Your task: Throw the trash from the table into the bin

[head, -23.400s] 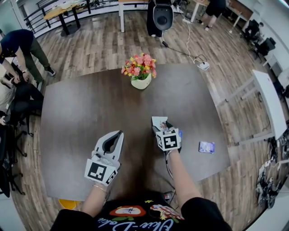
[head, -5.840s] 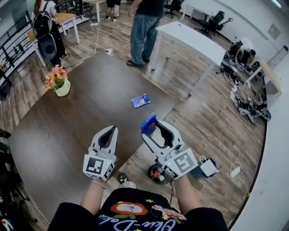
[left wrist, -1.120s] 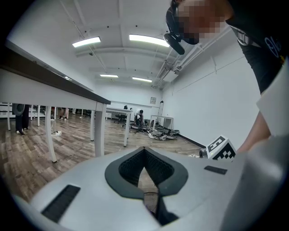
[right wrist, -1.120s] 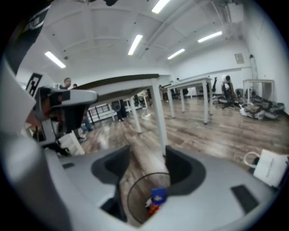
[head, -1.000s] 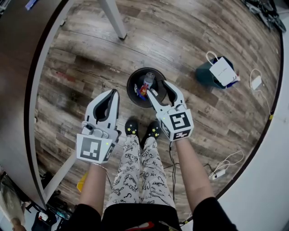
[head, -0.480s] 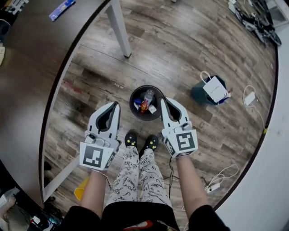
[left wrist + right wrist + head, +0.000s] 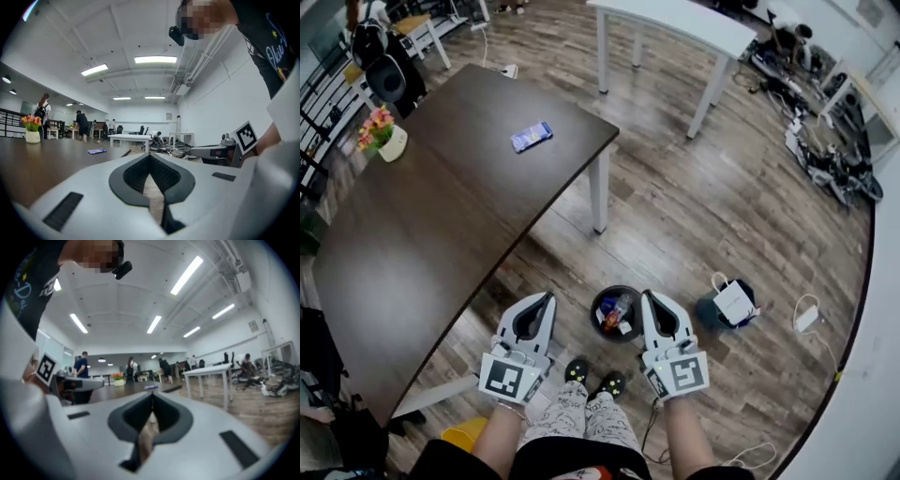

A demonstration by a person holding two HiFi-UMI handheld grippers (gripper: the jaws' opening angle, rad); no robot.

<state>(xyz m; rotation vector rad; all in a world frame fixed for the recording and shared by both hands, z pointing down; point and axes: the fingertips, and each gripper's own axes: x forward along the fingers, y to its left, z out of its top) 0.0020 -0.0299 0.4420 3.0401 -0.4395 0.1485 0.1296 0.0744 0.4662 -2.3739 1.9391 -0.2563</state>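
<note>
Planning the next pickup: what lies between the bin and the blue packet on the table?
In the head view, only bare wood floor and bare tabletop separate the bin from the blue packet; the white table leg stands alongside.

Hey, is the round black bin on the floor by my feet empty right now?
No, the round black bin holds several pieces of trash, with red and white bits showing inside its rim in the head view.

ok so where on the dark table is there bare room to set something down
Most of the dark table is bare: the long stretch from the flower pot and blue packet down to its near end. Only the far end holds those two. The floor is tighter round the bin, with the paper bag beside it.
</note>
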